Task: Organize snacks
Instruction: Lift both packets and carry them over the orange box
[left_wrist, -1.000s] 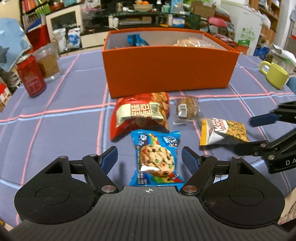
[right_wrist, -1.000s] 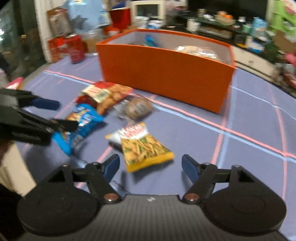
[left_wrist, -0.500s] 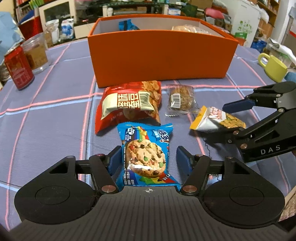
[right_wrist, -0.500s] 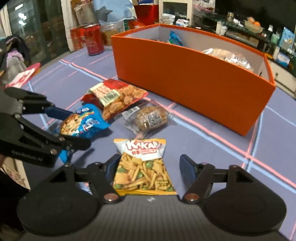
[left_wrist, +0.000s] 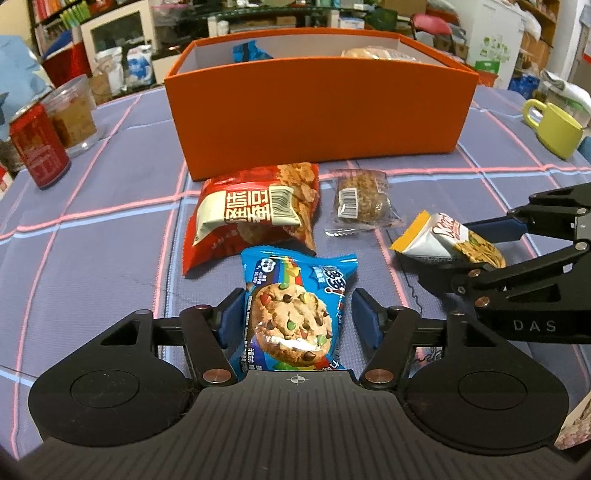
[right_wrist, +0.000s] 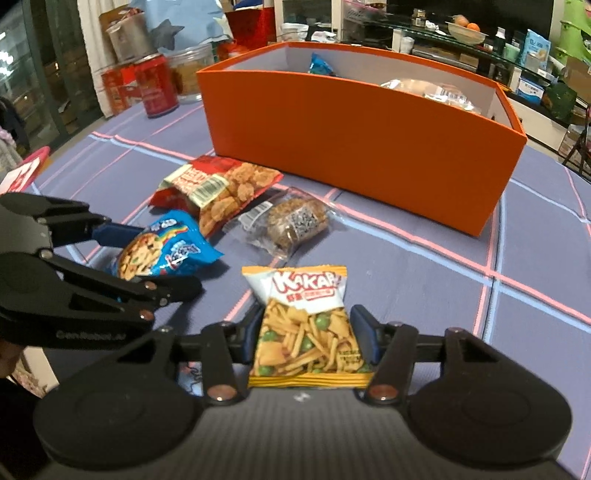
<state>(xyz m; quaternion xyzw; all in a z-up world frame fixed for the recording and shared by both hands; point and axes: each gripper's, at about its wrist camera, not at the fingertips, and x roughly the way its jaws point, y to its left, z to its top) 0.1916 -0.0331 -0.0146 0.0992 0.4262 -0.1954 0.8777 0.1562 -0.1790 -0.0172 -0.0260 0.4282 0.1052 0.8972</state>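
Seen from the left wrist, the left hand-held gripper (left_wrist: 297, 317) straddles the blue cookie packet (left_wrist: 295, 314) lying on the worktop (left_wrist: 92, 258); its left pad touches the wrapper edge, the right pad stands just off it, so the jaws are not yet clenched. Just beyond lie the red snack bag (left_wrist: 255, 210) and the clear-wrapped oat cake (left_wrist: 360, 201), both near the front wall of the orange box (left_wrist: 317, 118). Open cloth spreads to the left, up to a red can (left_wrist: 38, 147). A yellow mug (left_wrist: 556, 127) stands far right.

From the right wrist, the right hand-held gripper (right_wrist: 306, 332) is clenched on the yellow Kakar packet (right_wrist: 304, 332), both pads against its side edges. Bare worktop lies to its right, before the box's near corner.
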